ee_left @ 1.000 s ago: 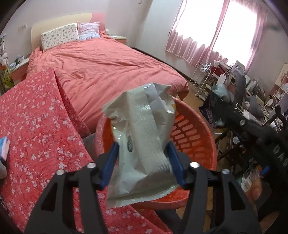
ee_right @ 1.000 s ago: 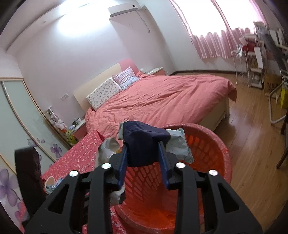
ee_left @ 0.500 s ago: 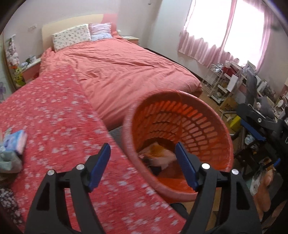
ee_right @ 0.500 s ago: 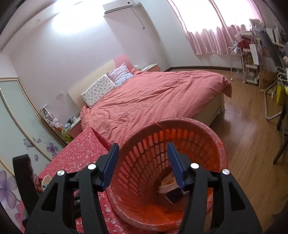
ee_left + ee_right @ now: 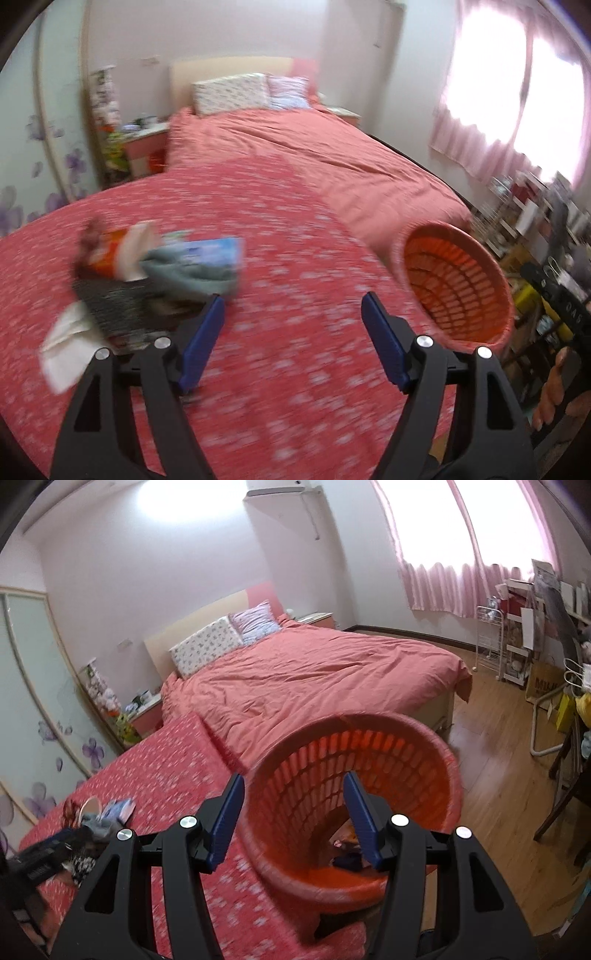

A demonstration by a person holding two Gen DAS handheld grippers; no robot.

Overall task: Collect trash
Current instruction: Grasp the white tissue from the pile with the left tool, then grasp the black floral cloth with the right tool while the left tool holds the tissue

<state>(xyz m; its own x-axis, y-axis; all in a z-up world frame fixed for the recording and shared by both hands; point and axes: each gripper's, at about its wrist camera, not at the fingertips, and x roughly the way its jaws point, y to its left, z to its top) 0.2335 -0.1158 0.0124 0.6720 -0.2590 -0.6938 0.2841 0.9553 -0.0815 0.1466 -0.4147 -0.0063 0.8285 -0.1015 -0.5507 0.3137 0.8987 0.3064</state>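
Both your hand-held grippers are empty: the left hand-held gripper (image 5: 291,317), jaws opening, faces the wrapper pile (image 5: 147,273) on the floral-covered worktop (image 5: 295,387) (blurred); the right hand-held gripper (image 5: 293,812) gapes over the orange basket (image 5: 406,731). Next: pinch a wrapper.

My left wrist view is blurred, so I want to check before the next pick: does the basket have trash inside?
Observer: Yes. In the right wrist view, some trash lies on the bottom of the orange basket.
Operator: Is the right gripper holding something?
Observer: No. The right gripper is open, with nothing between its fingers.
Operator: What is beyond the basket?
Observer: Wooden floor, beside the bed.
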